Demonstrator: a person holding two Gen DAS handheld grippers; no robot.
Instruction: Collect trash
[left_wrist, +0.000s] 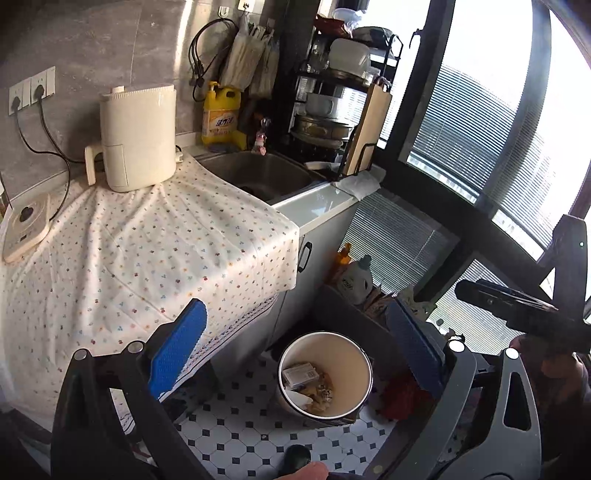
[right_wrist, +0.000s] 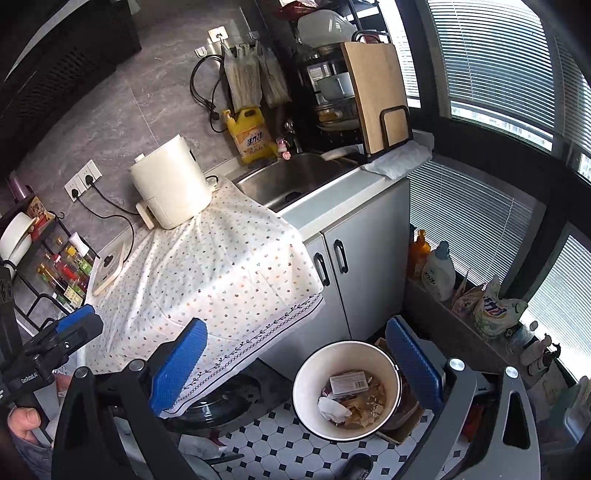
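Both the left tongs (left_wrist: 295, 360) and right tongs (right_wrist: 295, 363) are wide and hold nothing. Near the round white trash bin (right_wrist: 310, 365) of crumpled paper stands a yellow soap jug (right_wrist: 249, 136); its label is too blurry to read.

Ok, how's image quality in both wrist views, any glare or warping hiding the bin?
Left wrist: window blown out, edges bent by fisheye, trash bin sharp. Right wrist: blinds bright, a sun streak across the tablecloth, bin contents readable.

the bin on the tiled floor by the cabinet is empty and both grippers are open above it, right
Not quite: the bin is not empty. The right wrist view shows a small box, a crumpled white tissue and brownish scraps inside it. The rest holds: it stands on the tiled floor by the cabinet, and the left gripper and right gripper are open above it.
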